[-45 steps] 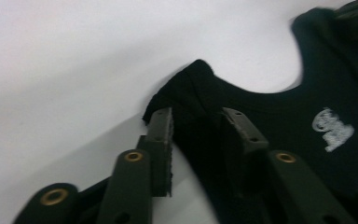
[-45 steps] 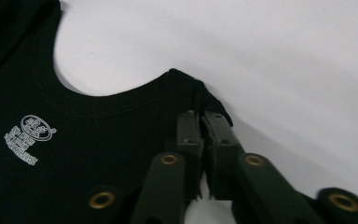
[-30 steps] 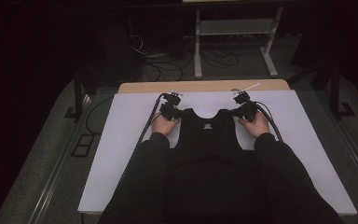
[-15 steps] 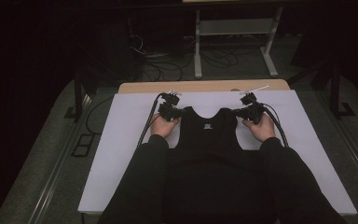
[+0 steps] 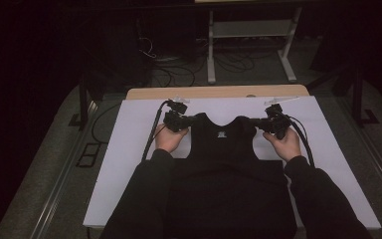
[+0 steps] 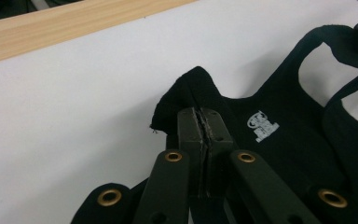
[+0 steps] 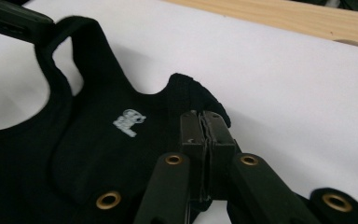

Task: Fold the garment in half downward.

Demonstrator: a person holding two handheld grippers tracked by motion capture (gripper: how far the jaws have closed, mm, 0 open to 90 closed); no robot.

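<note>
The left tongs (image 6: 204, 123) were clamped on one shoulder strap of the black tank top (image 5: 222, 144), the right tongs (image 7: 206, 126) apparently on the other, above the white-covered table (image 5: 129, 149).

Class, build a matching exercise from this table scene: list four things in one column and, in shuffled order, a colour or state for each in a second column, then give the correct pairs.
Column A
1. tank top
2. table cover
3. table edge
4. left hand-held gripper

Column B
a. bare light wood, at the far side
b. shut on a shoulder strap
c. black, with a small white logo below the neckline
d. plain white sheet under the garment

Pairs: 1-c, 2-d, 3-a, 4-b
</note>
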